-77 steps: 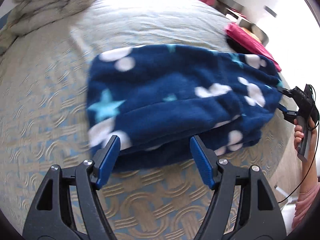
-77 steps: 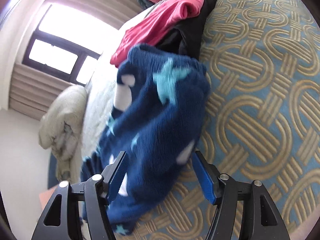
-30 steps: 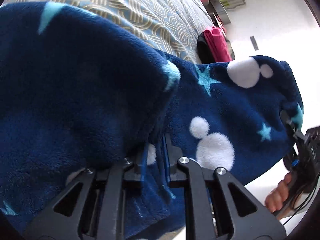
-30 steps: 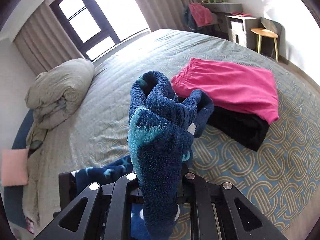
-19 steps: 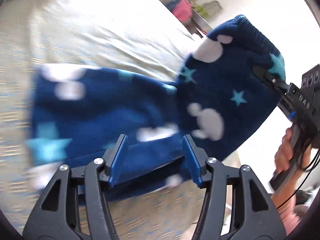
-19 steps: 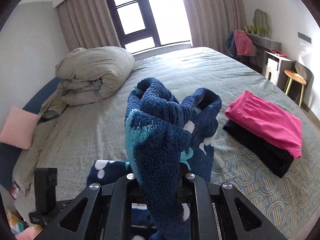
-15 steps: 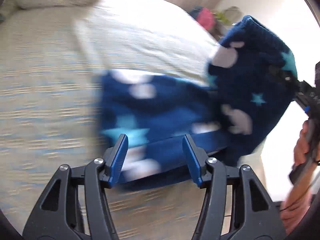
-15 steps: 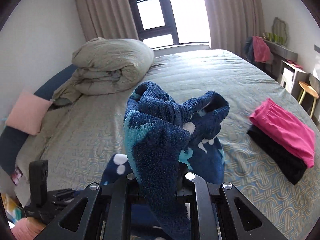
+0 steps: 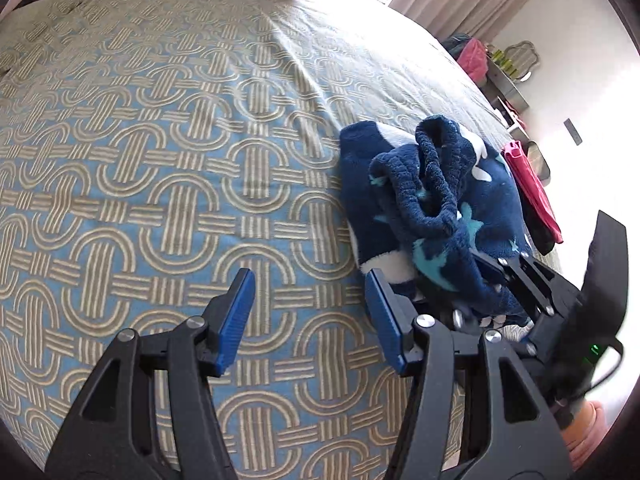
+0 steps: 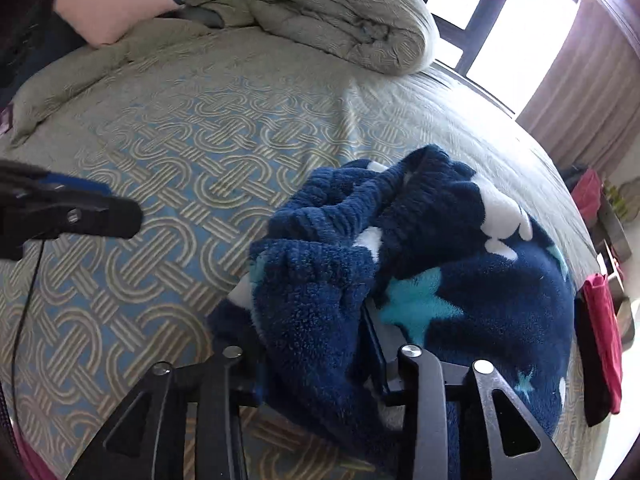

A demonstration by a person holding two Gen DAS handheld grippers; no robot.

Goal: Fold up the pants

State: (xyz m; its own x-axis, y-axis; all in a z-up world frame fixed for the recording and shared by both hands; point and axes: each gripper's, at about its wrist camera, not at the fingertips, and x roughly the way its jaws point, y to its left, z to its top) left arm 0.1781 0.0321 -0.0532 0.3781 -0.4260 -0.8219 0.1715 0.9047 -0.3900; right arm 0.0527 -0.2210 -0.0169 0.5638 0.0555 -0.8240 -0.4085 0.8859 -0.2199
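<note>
On the patterned bedspread point(image 9: 168, 184) the navy fleece pants point(image 9: 436, 200) lie in a bunched heap. Just right of the left gripper point(image 9: 310, 316), they stay clear of its parted, empty jaws. The right gripper point(image 10: 312, 344) has just been opening; a fold of the pants still sits between its spread fingers.

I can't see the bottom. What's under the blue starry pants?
The blue starry pants lie bunched on the patterned bedspread, which shows all around them. Whatever is straight beneath the heap is covered by the fleece, so it cannot be seen.
</note>
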